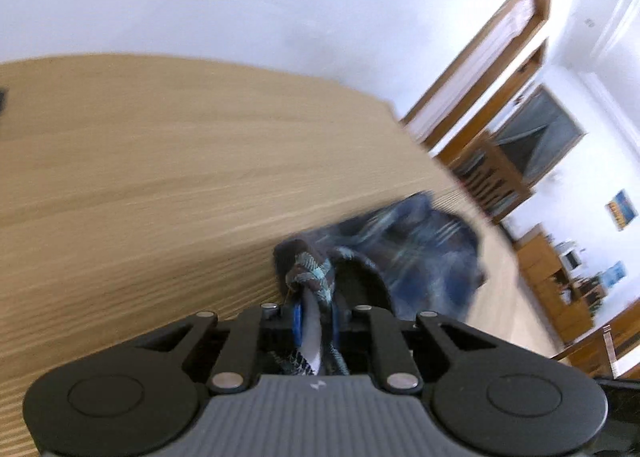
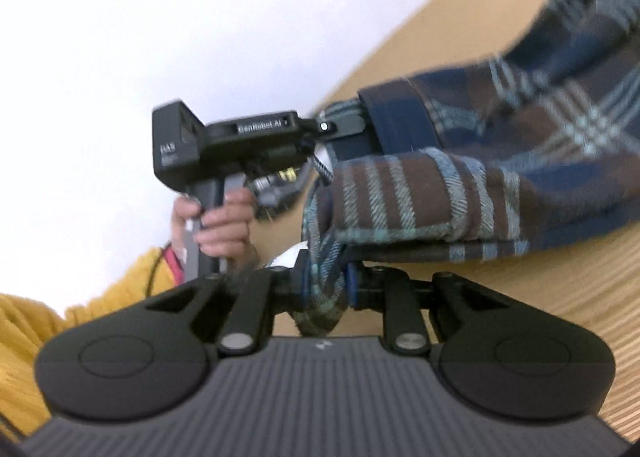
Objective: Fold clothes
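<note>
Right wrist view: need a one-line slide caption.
Right hand-held gripper shut on plaid shirt above the wooden table; left hand-held gripper grips the same shirt.

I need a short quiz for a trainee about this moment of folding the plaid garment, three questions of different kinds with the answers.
1. True or false: the left claw is shut on the plaid garment.
2. Multiple choice: what does the right claw hold? A) a white towel B) plaid cloth C) nothing
3. Fill in: the garment partly lies on a ____ table.

Key:
1. True. Plaid cloth is pinched between its fingers.
2. B. A fold of the same garment is clamped there; the right wrist view also shows the person's hand gripping the other tool's handle.
3. Wooden.
</note>
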Demonstrator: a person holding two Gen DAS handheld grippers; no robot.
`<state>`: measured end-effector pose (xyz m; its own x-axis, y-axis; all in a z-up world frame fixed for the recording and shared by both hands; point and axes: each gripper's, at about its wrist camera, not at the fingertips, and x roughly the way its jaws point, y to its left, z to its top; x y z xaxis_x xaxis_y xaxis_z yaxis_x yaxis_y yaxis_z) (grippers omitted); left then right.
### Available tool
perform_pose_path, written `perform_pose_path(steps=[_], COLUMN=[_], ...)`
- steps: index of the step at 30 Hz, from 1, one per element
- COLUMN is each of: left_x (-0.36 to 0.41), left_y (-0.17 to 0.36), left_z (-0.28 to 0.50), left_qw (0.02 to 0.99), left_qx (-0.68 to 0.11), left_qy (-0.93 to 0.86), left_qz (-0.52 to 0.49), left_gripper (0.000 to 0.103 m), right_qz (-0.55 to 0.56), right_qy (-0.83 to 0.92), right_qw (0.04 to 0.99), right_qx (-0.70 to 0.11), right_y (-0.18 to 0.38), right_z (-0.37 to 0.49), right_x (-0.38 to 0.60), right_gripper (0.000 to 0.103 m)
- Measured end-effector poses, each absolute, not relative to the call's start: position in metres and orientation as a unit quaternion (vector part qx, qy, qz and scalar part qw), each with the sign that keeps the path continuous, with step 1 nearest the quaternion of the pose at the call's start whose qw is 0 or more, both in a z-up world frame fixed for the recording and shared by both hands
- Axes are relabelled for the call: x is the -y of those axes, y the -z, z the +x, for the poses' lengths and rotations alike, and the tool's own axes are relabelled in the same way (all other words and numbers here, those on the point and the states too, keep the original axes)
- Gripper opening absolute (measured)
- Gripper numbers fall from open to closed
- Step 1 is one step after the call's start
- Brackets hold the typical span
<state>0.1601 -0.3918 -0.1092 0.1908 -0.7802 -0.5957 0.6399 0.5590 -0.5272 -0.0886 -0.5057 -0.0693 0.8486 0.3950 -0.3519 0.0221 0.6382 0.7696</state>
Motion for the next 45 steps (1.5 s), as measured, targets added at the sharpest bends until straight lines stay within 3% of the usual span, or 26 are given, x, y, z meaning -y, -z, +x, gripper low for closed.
perform_pose_path(steps=[7,14,19,25,30,35,39,45], left_x=[0.504,0.698,0.869,1.015,1.042,1.007,0.998,0.963], left_y=[0.031,-0.011,0.031,0.132,0.135,0.075,0.046,0.025], left_z=[0.148,0.143,0.138,0.143,0.147,0.137,0.129,0.137], left_qw=[0.750,0.725,0.702,0.708,0.703,0.711,0.723,0.745], left_qx=[-0.382,-0.359,-0.400,-0.456,-0.479,-0.418,-0.386,-0.386], left_qy=[0.539,0.588,0.586,0.516,0.500,0.534,0.540,0.521], left_qz=[-0.033,0.019,0.068,0.161,0.166,0.186,0.191,0.159], left_gripper=[0.015,0.016,0.016,0.023,0.030,0.045,0.047,0.047], right_qz=[0.373,0.369,0.415,0.503,0.618,0.619,0.592,0.762], right_qy=[-0.096,-0.037,0.033,0.126,0.114,0.073,0.071,0.059], right_qw=[0.910,0.927,0.909,0.852,0.773,0.774,0.793,0.640], right_qx=[-0.154,-0.049,-0.035,-0.069,-0.083,-0.110,-0.128,-0.079], right_y=[0.083,0.057,0.091,0.178,0.228,0.194,0.163,0.205], right_z=[-0.078,-0.130,-0.161,-0.182,-0.189,-0.201,-0.209,-0.224], right_x=[0.524,0.653,0.770,0.882,0.916,0.923,0.920,0.955], right_gripper=[0.021,0.021,0.021,0.021,0.022,0.028,0.033,0.040])
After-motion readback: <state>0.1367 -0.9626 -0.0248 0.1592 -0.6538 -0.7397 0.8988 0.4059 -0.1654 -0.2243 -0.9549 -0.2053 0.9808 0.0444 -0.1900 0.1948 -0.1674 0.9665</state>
